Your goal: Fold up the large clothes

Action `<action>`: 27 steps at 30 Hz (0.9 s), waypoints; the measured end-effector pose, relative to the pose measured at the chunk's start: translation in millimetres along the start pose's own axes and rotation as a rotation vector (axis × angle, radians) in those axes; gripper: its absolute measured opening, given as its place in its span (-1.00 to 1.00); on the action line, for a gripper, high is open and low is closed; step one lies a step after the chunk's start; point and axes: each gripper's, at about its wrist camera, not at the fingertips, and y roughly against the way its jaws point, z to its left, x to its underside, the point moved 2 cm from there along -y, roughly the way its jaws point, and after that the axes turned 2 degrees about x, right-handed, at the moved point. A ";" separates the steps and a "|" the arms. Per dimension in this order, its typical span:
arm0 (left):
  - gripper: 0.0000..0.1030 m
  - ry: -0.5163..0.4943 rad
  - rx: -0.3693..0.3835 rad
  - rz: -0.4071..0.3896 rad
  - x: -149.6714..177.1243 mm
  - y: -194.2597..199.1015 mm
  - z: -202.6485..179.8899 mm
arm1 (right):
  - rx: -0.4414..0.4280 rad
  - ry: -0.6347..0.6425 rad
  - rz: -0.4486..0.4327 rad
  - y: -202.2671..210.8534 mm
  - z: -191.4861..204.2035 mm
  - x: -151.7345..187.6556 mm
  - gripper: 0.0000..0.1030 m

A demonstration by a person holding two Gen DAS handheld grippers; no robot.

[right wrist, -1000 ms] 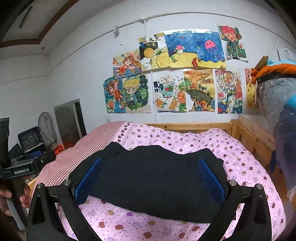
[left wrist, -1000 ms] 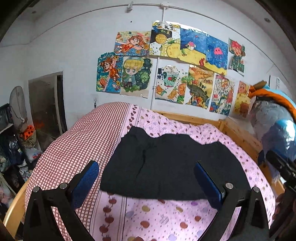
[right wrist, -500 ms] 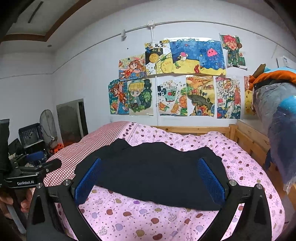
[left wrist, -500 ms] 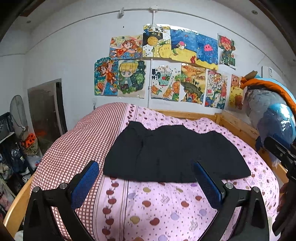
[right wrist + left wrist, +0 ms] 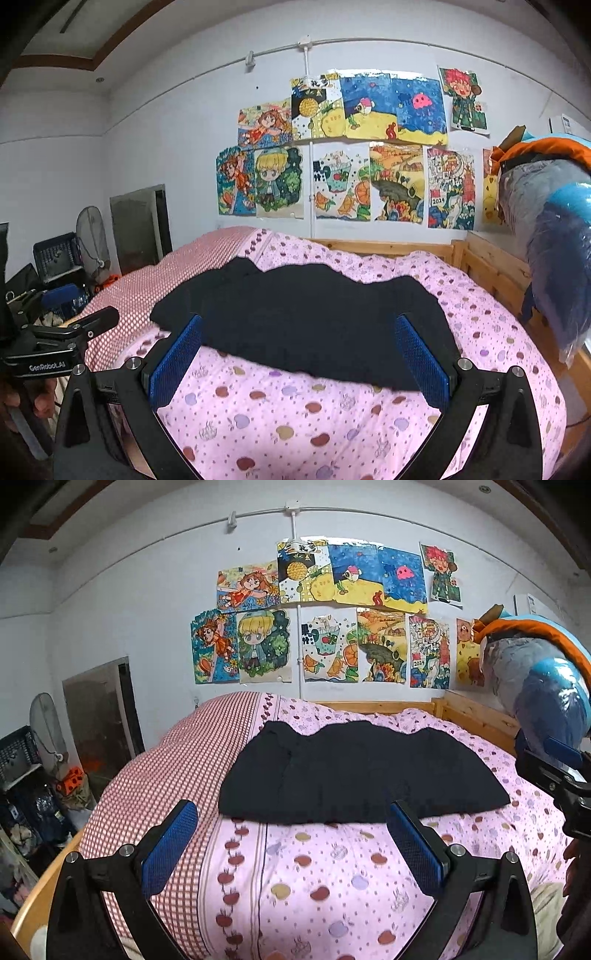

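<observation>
Now both wide-open, empty grippers (image 5: 291, 834) (image 5: 298, 349) farther back from black garment (image 5: 354, 771).

A black garment (image 5: 354, 771) lies folded and flat on the pink patterned bedspread (image 5: 332, 878), near its checked strip.

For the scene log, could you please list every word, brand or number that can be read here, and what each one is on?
"GenRobot.AI": white print on the black body of the left claw, seen from the right wrist.
"2024": on one drawing on the wall, readable in both views.
Characters on the small paper atop the drawings: too blurred to read.
White label high on the right wall: too small to read.
</observation>
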 end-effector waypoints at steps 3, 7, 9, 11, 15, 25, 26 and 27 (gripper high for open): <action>1.00 0.010 0.010 0.016 9.1 4.4 0.1 | 0.014 0.012 0.010 7.1 2.3 9.6 0.97; 1.00 0.014 0.010 0.028 16.2 8.4 0.8 | 0.049 0.043 0.019 17.2 6.2 20.7 0.97; 1.00 0.014 0.001 0.022 19.8 10.6 1.4 | 0.066 0.057 0.020 21.7 7.1 25.9 0.97; 1.00 0.024 -0.005 0.025 26.0 11.6 3.4 | 0.083 0.067 0.024 25.0 7.0 29.5 0.97; 1.00 0.059 -0.006 0.049 37.6 9.7 8.8 | 0.102 0.057 0.043 27.8 3.3 37.4 0.97; 1.00 0.025 -0.011 0.014 52.7 12.4 9.7 | 0.087 -0.022 0.070 27.6 -6.1 59.2 0.97; 1.00 0.023 -0.009 0.014 53.4 12.7 9.2 | 0.086 -0.027 0.074 26.9 -6.4 61.3 0.97; 1.00 0.022 -0.008 0.014 54.8 13.0 9.0 | 0.088 -0.027 0.077 25.9 -6.0 63.1 0.97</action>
